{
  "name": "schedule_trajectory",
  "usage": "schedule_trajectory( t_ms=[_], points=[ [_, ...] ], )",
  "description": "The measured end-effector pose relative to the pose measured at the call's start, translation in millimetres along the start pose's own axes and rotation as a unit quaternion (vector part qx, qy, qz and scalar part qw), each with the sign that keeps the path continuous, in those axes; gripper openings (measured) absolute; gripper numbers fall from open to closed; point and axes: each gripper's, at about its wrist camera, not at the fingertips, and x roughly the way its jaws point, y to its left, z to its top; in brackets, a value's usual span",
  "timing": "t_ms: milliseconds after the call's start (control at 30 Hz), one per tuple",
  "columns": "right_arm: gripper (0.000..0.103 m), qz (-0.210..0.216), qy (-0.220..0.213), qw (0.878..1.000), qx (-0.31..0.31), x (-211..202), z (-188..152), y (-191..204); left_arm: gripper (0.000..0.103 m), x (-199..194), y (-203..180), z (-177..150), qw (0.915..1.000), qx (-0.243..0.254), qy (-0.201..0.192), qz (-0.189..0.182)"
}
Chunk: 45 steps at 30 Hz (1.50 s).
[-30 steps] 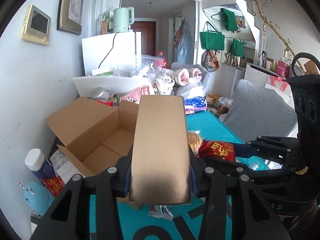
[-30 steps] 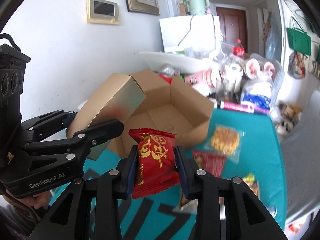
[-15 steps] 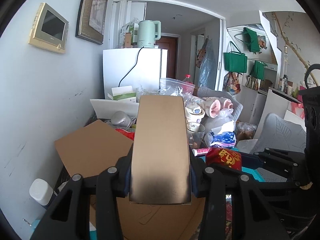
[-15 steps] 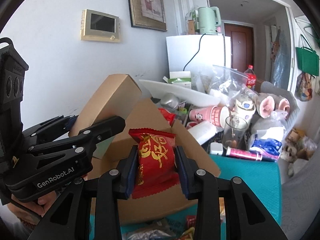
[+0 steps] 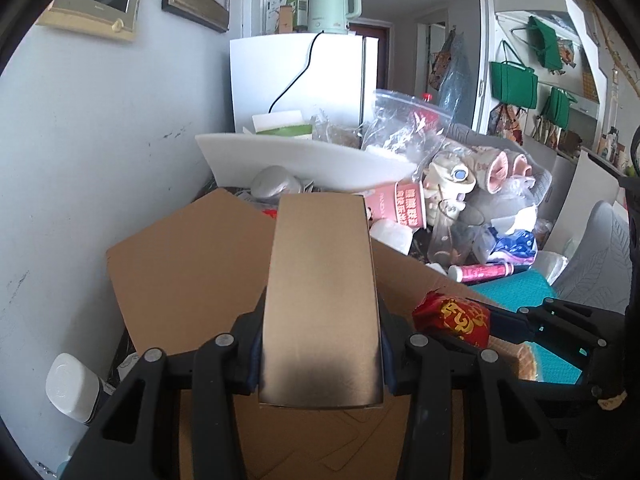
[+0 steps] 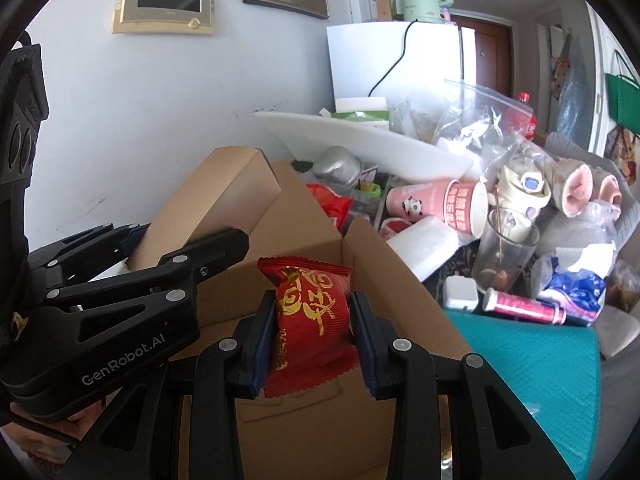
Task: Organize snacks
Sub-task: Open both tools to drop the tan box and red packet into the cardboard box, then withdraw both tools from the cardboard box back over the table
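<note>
- A gold box (image 5: 322,300) is held lengthwise between the pads of the left tool (image 5: 322,344), above the open cardboard carton (image 5: 192,264).
- In the right wrist view the same gold box (image 6: 216,208) is seen tilted upward, with the left tool (image 6: 160,248) closed on its lower part.
- A red snack packet (image 6: 314,312) with gold characters is gripped upright between the pads of the right tool (image 6: 314,332), over the inside of the cardboard carton (image 6: 320,420).
- From the left wrist view the red snack packet (image 5: 452,318) is seen just beside the gold box, held by the right tool (image 5: 496,324).
- The carton flaps are open; the carton stands on the tabletop (image 6: 532,356), which is covered in teal.
- Behind the carton, a pile of things is seen: a pink paper cup (image 6: 440,204), a glass (image 6: 506,248), a clear plastic bag (image 6: 480,120) and a white tray (image 6: 360,140).
- Further back, a white fridge (image 5: 304,80) with a green kettle (image 5: 334,6) on top is placed against the wall.
</note>
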Motion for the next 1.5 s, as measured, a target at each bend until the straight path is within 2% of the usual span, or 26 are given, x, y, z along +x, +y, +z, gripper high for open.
schedule_trajectory(
  t_ms=[100, 400, 467, 567, 633, 767, 1033, 1500],
  points=[
    [0.036, -0.003, 0.03, 1.0, 0.007, 21, -5, -4, 0.043, 17, 3, -6, 0.9994, 0.0, 0.034, 0.003],
    [0.036, -0.017, 0.079, 0.997, 0.02, 47, -15, -21, 0.043, 39, -4, -13, 0.9958, 0.002, 0.091, 0.01],
    [0.036, -0.027, 0.086, 0.996, 0.017, 49, -17, -21, 0.043, 42, -4, -14, 0.995, 0.006, 0.098, 0.022],
    [0.044, -0.032, 0.095, 0.995, 0.023, 51, -17, -23, 0.046, 43, -2, -14, 0.9943, 0.004, 0.102, 0.031],
    [0.052, -0.04, 0.098, 0.994, 0.03, 51, -17, -25, 0.048, 41, -1, -13, 0.9939, 0.003, 0.101, 0.045],
    [0.058, -0.054, 0.095, 0.993, 0.033, 43, -15, -27, 0.071, 34, 3, -11, 0.9944, 0.001, 0.087, 0.061],
    [0.059, -0.075, 0.085, 0.993, 0.027, 18, -12, -24, 0.071, 13, -5, -5, 0.9964, 0.003, 0.07, 0.048],
    [0.059, -0.104, 0.011, 0.994, 0.025, -79, -3, -18, 0.071, -74, -35, 12, 0.9999, 0.009, 0.003, 0.003]
  ],
)
